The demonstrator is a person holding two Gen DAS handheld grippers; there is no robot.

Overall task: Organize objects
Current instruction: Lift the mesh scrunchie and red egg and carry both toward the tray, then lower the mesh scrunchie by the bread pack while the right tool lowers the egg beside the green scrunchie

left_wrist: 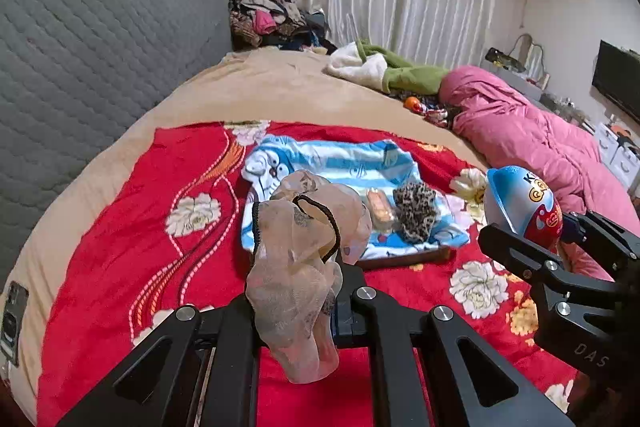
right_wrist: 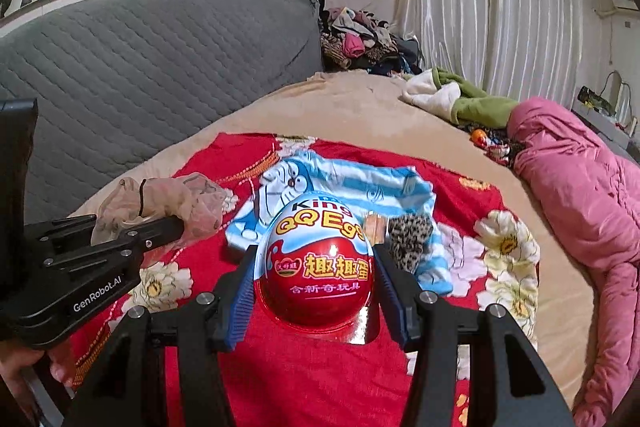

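Observation:
My left gripper [left_wrist: 298,311] is shut on a sheer beige stocking bundle with a black band [left_wrist: 296,267], held above the red floral cloth [left_wrist: 132,227]; it also shows in the right wrist view [right_wrist: 168,203]. My right gripper [right_wrist: 316,279] is shut on a red and blue toy egg [right_wrist: 320,263], also seen in the left wrist view [left_wrist: 520,203]. Ahead lies a tray covered by a blue striped Doraemon cloth [left_wrist: 340,163] holding a leopard scrunchie [left_wrist: 416,211] and a small orange packet [left_wrist: 378,207].
The red cloth lies on a beige bed [left_wrist: 280,87] with a grey quilted headboard [left_wrist: 100,47]. A pink duvet [left_wrist: 540,139], green and white garments [left_wrist: 392,67] and a clothes pile [left_wrist: 268,15] lie beyond. A phone [left_wrist: 14,319] rests at the left edge.

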